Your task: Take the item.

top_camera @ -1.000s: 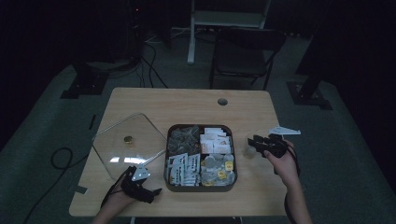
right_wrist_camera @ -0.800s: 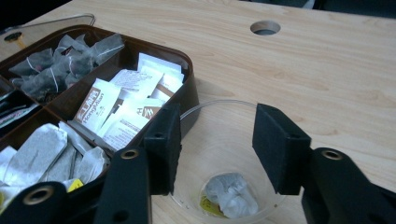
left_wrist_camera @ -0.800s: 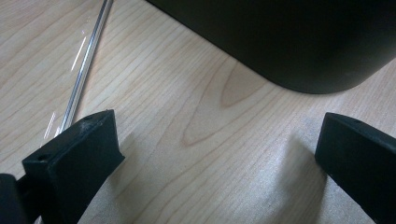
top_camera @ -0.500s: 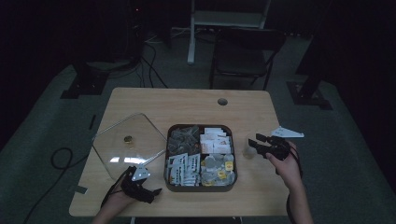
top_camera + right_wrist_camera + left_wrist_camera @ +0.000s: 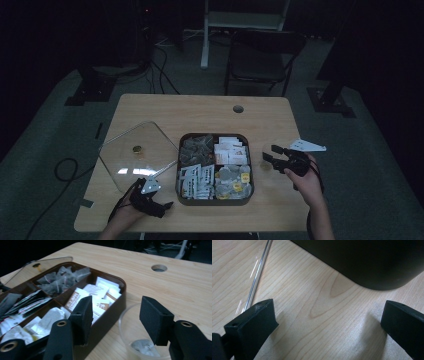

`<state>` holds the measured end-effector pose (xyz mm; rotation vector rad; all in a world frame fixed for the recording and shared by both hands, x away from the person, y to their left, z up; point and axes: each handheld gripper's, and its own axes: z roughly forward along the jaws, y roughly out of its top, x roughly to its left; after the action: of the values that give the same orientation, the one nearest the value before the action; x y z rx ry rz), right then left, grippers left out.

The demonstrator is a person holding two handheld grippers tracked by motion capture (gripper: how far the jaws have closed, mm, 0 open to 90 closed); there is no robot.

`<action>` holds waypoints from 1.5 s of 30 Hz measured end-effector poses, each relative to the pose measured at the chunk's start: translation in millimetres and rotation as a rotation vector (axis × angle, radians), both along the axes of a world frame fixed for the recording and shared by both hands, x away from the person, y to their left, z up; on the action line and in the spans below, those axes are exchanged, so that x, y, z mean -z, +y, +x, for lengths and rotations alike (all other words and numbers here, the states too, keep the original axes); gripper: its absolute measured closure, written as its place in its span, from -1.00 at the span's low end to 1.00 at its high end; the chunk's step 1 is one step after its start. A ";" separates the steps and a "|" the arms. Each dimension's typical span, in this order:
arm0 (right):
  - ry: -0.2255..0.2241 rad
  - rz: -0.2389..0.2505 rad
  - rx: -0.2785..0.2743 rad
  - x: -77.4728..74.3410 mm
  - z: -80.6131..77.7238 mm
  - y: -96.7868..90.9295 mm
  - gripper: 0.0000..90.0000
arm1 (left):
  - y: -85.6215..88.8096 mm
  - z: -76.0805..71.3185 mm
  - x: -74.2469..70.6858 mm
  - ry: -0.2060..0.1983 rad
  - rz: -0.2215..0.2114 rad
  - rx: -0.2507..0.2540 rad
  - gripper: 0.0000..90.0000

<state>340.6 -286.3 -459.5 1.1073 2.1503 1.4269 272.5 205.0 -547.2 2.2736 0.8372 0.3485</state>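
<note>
A dark box (image 5: 177, 172) with four compartments of tea bags and sachets sits mid-table. Its clear lid (image 5: 132, 162) with a gold knob lies flat to its left. My right gripper (image 5: 270, 152) hovers right of the box over a clear plastic cup (image 5: 124, 322) that holds a tea bag (image 5: 145, 347). Its jaws (image 5: 115, 312) have just been opening and nothing is between them. My left gripper (image 5: 162, 209) rests low at the table's front left, open (image 5: 329, 315) and empty, pointing at the box's wall (image 5: 367, 262) with the lid's edge (image 5: 255, 277) beside it.
The table has a round cable hole (image 5: 238, 108) near its far edge. Bare wood lies behind the box and along the right side. A chair (image 5: 262, 55) and stand legs are on the dark floor beyond the table.
The right gripper's jaws stand wider apart than a second ago, and the hand has barely shifted. The left hand has not moved.
</note>
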 end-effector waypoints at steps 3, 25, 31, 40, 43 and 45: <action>-0.013 0.010 -0.020 -1.0 -3.9 1.5 -0.08 | -0.1 -0.1 0.1 0.001 -0.001 -0.001 -0.99; -0.044 0.071 -0.137 12.5 -25.5 2.0 -0.24 | 0.0 0.0 0.0 0.000 -0.001 0.000 -0.99; -0.021 0.064 -0.142 21.4 -28.5 0.0 -0.27 | 0.0 0.0 0.0 0.000 -0.001 0.000 -0.99; 0.020 0.026 -0.140 45.8 -34.1 -5.2 -0.31 | 0.0 0.0 0.0 0.000 0.000 0.000 -0.99; 0.051 -0.008 -0.126 55.5 -34.4 -6.2 -0.31 | 0.0 0.0 0.0 0.000 -0.001 0.000 -0.99; 0.064 -0.022 -0.128 61.5 -34.9 -6.3 -0.31 | 0.0 0.0 0.0 0.000 -0.001 0.000 -0.99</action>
<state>305.7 -292.5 -521.0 1.0386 2.3132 1.4363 272.5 204.9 -547.3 2.2729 0.8378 0.3477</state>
